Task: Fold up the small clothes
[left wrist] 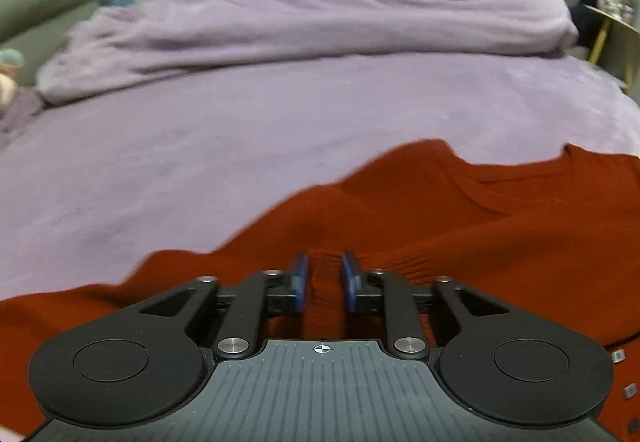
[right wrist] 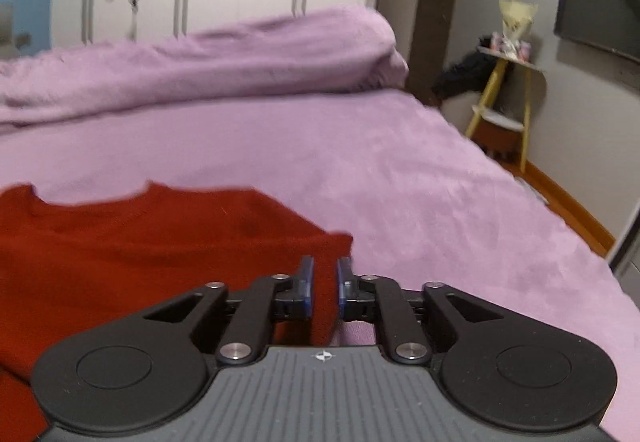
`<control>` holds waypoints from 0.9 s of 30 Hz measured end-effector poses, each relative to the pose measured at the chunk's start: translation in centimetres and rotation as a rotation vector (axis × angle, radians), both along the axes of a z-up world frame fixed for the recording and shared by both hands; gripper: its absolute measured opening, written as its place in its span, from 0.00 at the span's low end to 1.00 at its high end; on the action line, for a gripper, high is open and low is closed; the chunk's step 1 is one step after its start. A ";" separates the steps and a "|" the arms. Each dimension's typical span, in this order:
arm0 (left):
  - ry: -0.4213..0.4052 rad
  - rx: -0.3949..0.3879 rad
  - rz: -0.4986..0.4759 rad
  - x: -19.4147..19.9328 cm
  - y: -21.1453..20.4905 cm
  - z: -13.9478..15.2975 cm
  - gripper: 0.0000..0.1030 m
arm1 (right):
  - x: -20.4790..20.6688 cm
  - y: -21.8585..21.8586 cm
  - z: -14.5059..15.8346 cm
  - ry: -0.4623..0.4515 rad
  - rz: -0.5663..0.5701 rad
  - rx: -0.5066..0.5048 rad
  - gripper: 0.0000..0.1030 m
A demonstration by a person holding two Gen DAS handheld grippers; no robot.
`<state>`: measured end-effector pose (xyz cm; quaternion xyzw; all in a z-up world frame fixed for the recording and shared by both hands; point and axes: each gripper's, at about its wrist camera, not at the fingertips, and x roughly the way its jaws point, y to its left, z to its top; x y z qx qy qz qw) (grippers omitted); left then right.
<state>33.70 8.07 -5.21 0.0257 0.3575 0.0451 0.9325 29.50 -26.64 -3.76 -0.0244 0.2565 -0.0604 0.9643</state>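
Sweater [left wrist: 420, 210], rust-red knit, lies spread on the lilac bedspread [left wrist: 200, 146], neckline toward the heaped duvet [left wrist: 304, 18]. My left gripper [left wrist: 325, 282] sits low over the ribbed hem; its blue pads stand slightly apart with a ridge of knit between them, and I see no pinch. My right gripper [right wrist: 324, 284] is at the sweater's right edge, pads likewise apart, fabric between, unpressed.

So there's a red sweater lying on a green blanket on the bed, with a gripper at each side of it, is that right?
Not quite: the blanket under the red sweater is purple, not green, as the right wrist view shows. The rest holds: the left gripper and right gripper sit at its two sides.
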 end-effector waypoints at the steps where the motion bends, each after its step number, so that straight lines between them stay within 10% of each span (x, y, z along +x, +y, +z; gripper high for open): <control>1: -0.026 -0.007 0.012 -0.7 0.3 0.5 0.27 | -0.5 0.4 0.5 -0.023 0.040 0.017 0.30; 7: -0.038 -0.170 -0.045 -2.4 -1.3 1.9 0.29 | -2.0 4.9 -0.6 0.063 0.289 0.055 0.24; 27: 0.064 -0.070 -0.071 -1.9 -3.7 -1.3 0.33 | -2.3 2.2 -3.2 0.100 0.125 -0.168 0.25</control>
